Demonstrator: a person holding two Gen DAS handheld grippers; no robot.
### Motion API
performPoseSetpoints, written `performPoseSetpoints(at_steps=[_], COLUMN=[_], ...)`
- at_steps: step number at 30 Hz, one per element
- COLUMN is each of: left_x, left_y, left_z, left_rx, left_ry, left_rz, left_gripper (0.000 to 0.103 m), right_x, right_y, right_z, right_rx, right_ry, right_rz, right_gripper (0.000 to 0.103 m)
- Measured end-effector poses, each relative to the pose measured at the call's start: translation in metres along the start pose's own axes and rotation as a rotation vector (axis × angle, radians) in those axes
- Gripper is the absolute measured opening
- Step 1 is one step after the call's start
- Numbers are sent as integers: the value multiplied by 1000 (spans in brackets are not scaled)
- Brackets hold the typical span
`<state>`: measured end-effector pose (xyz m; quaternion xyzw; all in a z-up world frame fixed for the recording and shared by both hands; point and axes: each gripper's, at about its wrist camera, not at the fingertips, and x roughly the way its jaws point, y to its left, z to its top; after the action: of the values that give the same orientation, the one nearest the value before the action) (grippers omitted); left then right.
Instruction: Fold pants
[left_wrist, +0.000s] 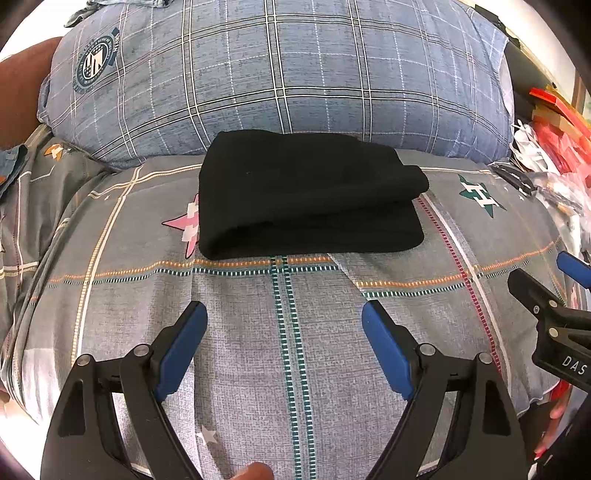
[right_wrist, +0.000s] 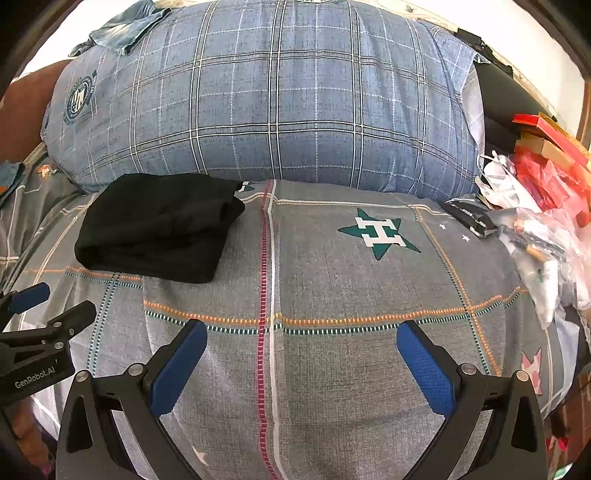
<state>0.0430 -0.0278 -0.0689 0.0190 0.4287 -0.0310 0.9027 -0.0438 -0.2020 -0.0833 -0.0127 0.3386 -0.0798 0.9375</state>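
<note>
"GenRobot.AI" on left claw (right_wrist: 51, 306) body; "H" on bedsheet (right_wrist: 332, 266) star.

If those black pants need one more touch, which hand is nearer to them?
Probably the left. The folded black pants lie straight ahead of the open left gripper, but off to the side of the open right gripper.

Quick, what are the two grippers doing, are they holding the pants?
Left gripper: open, holding nothing.
Right gripper: open, holding nothing.
The folded pants lie untouched.
</note>
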Motion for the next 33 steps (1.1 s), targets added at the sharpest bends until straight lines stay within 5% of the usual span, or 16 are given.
performPoseSetpoints(at_steps=[33], left_x=[8], left_y=[-1], left_z=[0], left_rx=[19], left_ry=[27], left_rz=[28], left_gripper=[87], right_x=[8], right_y=[-3], right_z=[-1], right_rx=[6], right_ry=[26], right_rz=[22], right_gripper=[103])
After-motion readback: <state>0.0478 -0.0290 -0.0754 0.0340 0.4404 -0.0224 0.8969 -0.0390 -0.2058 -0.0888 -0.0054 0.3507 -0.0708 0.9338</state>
